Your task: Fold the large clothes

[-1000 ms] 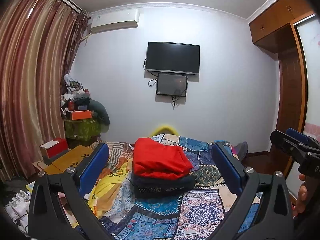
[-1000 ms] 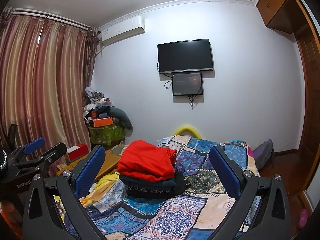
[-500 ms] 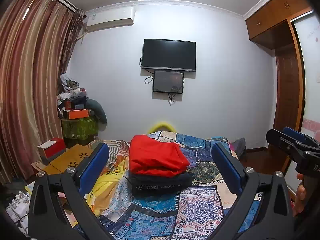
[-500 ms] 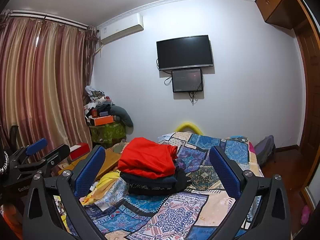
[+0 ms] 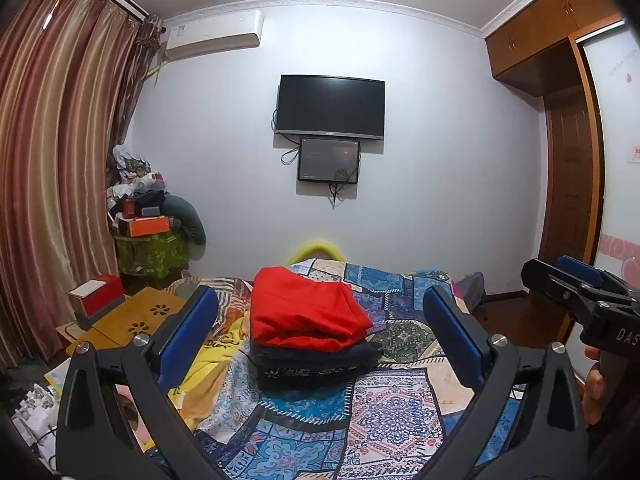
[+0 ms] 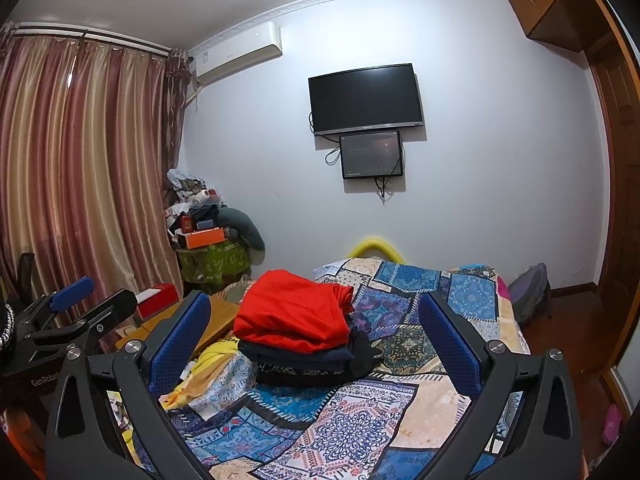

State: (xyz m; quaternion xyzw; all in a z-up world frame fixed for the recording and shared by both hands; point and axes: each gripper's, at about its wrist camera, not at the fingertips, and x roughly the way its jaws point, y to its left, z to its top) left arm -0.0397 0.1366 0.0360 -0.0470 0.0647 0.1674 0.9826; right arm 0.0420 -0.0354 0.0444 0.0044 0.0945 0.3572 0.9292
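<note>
A folded red garment [image 5: 308,314] lies on top of folded dark clothes [image 5: 316,364] in a stack on the patchwork bedspread [image 5: 384,412]. The stack also shows in the right wrist view, red garment [image 6: 294,312] over dark clothes [image 6: 308,364]. My left gripper [image 5: 320,332] is open and empty, held up in the air short of the stack. My right gripper [image 6: 316,332] is open and empty, also raised before the stack. The right gripper shows at the right edge of the left wrist view [image 5: 576,292], the left gripper at the left edge of the right wrist view [image 6: 76,312].
A yellow cloth [image 5: 208,360] lies crumpled at the bed's left side. A low wooden table [image 5: 132,320] with a red box [image 5: 96,294] stands left of the bed. Curtains [image 5: 52,184], a cluttered stand [image 5: 148,240], a wall television [image 5: 332,106] and a wardrobe [image 5: 572,160] surround the bed.
Both grippers have tilted up and drawn back a little; the clothes stack sits slightly lower in both views. Both stay open and empty.
</note>
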